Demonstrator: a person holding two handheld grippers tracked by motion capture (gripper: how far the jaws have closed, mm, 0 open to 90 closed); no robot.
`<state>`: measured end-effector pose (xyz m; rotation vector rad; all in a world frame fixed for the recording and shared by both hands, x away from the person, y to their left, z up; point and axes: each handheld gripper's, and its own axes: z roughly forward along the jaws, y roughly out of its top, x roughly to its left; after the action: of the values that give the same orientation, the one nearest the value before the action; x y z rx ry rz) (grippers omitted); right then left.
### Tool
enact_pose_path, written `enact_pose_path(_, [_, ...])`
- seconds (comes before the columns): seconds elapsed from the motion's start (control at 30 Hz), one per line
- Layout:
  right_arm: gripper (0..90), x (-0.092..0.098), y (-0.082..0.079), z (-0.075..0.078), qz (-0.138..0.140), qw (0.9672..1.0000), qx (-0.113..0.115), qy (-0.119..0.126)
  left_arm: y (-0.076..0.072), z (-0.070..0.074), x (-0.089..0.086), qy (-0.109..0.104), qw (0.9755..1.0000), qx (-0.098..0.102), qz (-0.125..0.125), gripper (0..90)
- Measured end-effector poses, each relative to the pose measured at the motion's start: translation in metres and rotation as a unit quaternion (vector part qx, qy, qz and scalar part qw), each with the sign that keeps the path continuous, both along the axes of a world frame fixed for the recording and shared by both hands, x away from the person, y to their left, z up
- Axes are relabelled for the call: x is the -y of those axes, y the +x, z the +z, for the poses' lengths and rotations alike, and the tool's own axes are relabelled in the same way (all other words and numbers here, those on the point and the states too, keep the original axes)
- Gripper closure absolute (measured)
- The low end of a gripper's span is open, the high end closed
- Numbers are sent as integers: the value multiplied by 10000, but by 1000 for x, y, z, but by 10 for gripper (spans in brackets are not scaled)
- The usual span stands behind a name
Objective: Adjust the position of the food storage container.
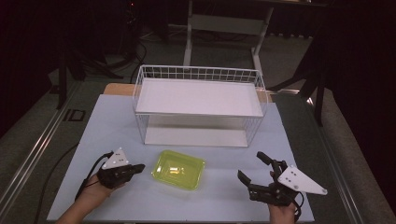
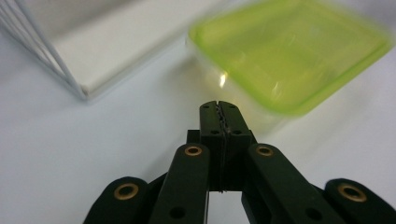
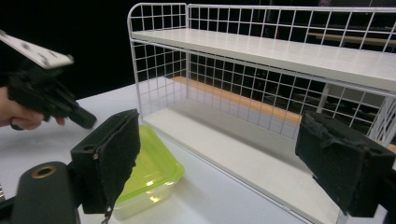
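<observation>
The green tray (image 1: 178,170) lies near the worktop's (image 1: 224,200) front edge, just ahead of the shelf (image 1: 198,105), its long axis running left-right, nearer the left gripper (image 1: 138,167), fingers together beside its left end, than the right gripper (image 1: 252,168), fingers apart.

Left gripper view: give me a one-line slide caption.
Shut black fingers of the left gripper point at the translucent lime-green plastic container, with the white wire shelf rack on the white table.
</observation>
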<state>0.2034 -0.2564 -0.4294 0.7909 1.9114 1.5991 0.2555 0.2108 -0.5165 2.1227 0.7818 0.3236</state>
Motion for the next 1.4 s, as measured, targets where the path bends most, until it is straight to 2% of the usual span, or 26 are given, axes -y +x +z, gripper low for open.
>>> enact_pose_path(0.03, [140, 0, 0, 0, 19, 10000, 3, -6, 2, -4, 4, 125, 9999, -32, -9, 900])
enact_pose_path(0.07, [140, -1, 0, 0, 27, 10000, 10, -30, 2, -4, 4, 125, 9999, -32, -9, 900])
enact_pose_path(0.13, [140, -1, 0, 0, 44, 10000, 0, -28, 5, -12, 12, 253, 9994, -170, -163, 900])
enact_pose_path(0.3, [140, -1, 1, -1, 53, 10000, -31, -7, 5, -16, 27, 218, 9984, -335, -388, 900])
enact_pose_path(0.63, [140, -1, 1, -1, 72, 10000, -22, -19, -2, -16, 42, 207, 9967, -409, -673, 900])
enact_pose_path(0.8, [140, -1, 1, -1, 80, 10000, -23, -34, -3, -17, 45, 238, 9966, -448, -654, 900])
enact_pose_path(0.87, [140, -2, 1, -1, 90, 9999, -7, -46, -1, -17, 43, 256, 9972, -413, -569, 900])
enact_pose_path(0.93, [140, -2, 1, -1, 104, 9999, 30, -96, 2, -18, 40, 121, 9979, -457, -437, 900])
enact_pose_path(1.0, [140, -3, 0, -1, 113, 9999, 27, -112, 3, -19, 40, 86, 9982, -436, -409, 900])
enact_pose_path(1.13, [140, -4, 1, -2, 112, 9999, -23, -108, 6, -18, 46, 15, 9977, -520, -432, 900])
enact_pose_path(1.3, [140, -4, 1, -3, 121, 9998, -63, -127, 3, -19, 55, 40, 9976, -474, -508, 900])
enact_pose_path(1.4, [140, -5, 2, -3, 138, 9998, -63, -134, 7, -18, 61, 1, 9975, -500, -501, 900])
